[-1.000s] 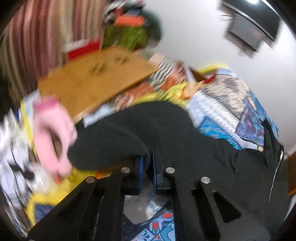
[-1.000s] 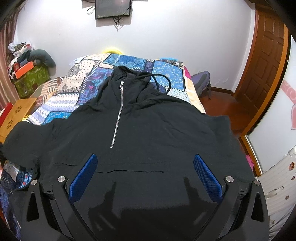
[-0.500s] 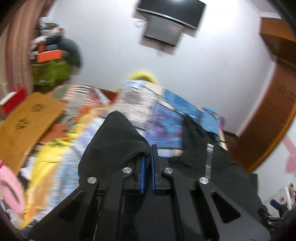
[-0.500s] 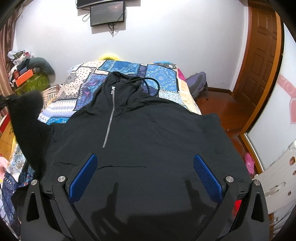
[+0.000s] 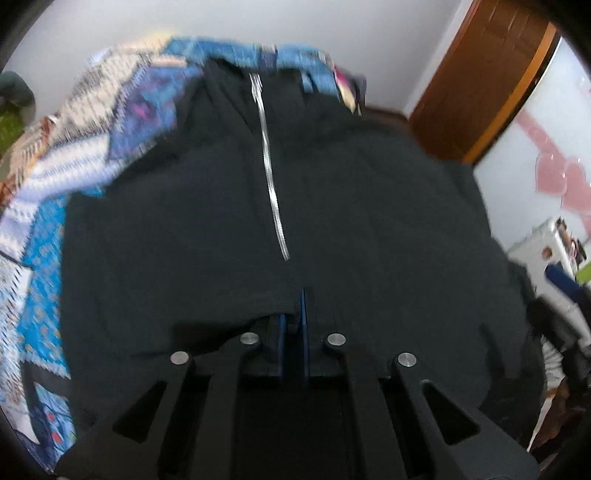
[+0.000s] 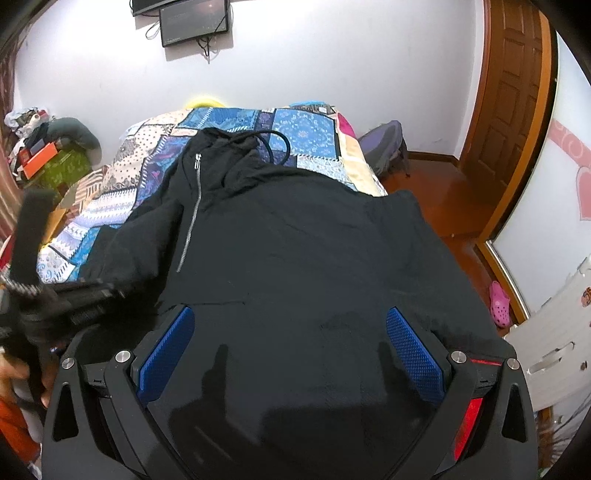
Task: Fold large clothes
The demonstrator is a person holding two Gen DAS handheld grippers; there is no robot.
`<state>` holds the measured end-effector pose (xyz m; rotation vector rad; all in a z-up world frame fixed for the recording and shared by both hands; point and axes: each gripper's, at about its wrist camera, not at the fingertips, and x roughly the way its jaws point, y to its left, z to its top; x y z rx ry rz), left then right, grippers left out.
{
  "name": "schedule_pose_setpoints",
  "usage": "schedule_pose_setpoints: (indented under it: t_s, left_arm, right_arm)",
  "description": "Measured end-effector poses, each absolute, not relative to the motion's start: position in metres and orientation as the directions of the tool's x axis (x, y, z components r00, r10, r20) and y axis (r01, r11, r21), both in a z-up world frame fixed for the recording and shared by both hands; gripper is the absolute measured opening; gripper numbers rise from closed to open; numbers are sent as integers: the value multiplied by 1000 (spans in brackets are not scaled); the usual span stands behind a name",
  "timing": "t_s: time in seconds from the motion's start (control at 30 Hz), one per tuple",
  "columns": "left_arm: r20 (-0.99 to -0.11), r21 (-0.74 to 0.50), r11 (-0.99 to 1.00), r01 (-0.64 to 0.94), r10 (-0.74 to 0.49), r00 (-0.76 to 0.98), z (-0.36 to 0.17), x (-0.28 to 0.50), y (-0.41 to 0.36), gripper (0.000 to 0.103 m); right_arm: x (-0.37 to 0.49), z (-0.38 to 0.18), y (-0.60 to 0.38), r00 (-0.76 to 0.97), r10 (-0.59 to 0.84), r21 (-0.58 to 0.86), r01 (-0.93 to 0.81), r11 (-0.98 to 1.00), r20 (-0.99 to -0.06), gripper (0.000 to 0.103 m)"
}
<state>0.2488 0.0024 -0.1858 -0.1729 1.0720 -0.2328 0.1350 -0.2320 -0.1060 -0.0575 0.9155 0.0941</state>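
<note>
A large black hoodie [image 6: 295, 240] with a silver half zipper [image 6: 190, 229] lies face up on the patchwork bed; it also shows in the left wrist view [image 5: 351, 206]. My left gripper [image 5: 293, 314] is shut on the hoodie's left sleeve [image 5: 177, 273], which is folded in over the chest below the zipper [image 5: 271, 184]. In the right wrist view the left gripper [image 6: 74, 295] shows blurred at the left. My right gripper [image 6: 288, 332] is open and empty, hovering over the hoodie's lower front.
The patchwork quilt [image 6: 306, 129] covers the bed. A wooden door [image 6: 513, 92] and a bare wooden floor [image 6: 443, 192] are on the right. Boxes and clutter [image 6: 48, 162] stand at the left. A wall screen [image 6: 195, 18] hangs above the bed's head.
My left gripper has carried the left sleeve from the bed's left edge inward over the hoodie's chest. My right gripper stays open over the lower front, shifted slightly right.
</note>
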Motion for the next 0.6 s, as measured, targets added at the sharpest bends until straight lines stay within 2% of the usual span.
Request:
schedule_pose_setpoints:
  t_s: [0.03, 0.1, 0.13, 0.2, 0.23, 0.27, 0.43, 0.5, 0.57, 0.6]
  left_arm:
    - [-858, -249, 963, 102, -268, 437, -191, 249, -3, 5]
    - [-884, -254, 962, 105, -274, 378, -202, 249, -9, 16]
    - [-888, -250, 962, 107, -272, 371, -204, 247, -12, 16]
    - [-886, -263, 958, 115, -287, 365, -200, 242, -10, 25]
    - [-884, -272, 955, 115, -295, 363, -198, 241, -9, 37]
    - [-878, -281, 953, 113, -303, 371, -194, 238, -6, 43]
    - [-852, -258, 960, 112, -281, 442, -170, 222, 11, 45]
    - [-832, -239, 967, 91, -252, 495, -153, 212, 24, 49]
    - [-807, -204, 976, 76, -212, 552, -135, 200, 34, 63]
    - [-795, -186, 980, 67, -191, 576, -128, 197, 40, 66]
  right_arm:
    - [134, -106, -233, 604, 58, -8, -105, 994, -795, 103]
    - [133, -106, -235, 600, 60, -2, -103, 995, -798, 103]
    - [133, -106, -235, 599, 61, -1, -103, 995, -798, 103]
    - [133, -104, -235, 603, 63, 2, -102, 995, -796, 103]
    - [132, -102, -234, 605, 64, 2, -102, 995, -793, 103]
    - [132, -101, -234, 607, 65, 1, -104, 995, -792, 103]
    - [131, -90, -223, 632, 61, -26, -127, 992, -773, 103]
    - [132, -84, -217, 643, 70, -30, -143, 989, -763, 103]
    - [135, -78, -208, 648, 96, -19, -168, 986, -756, 103]
    - [137, -76, -203, 647, 112, -9, -182, 983, -754, 103]
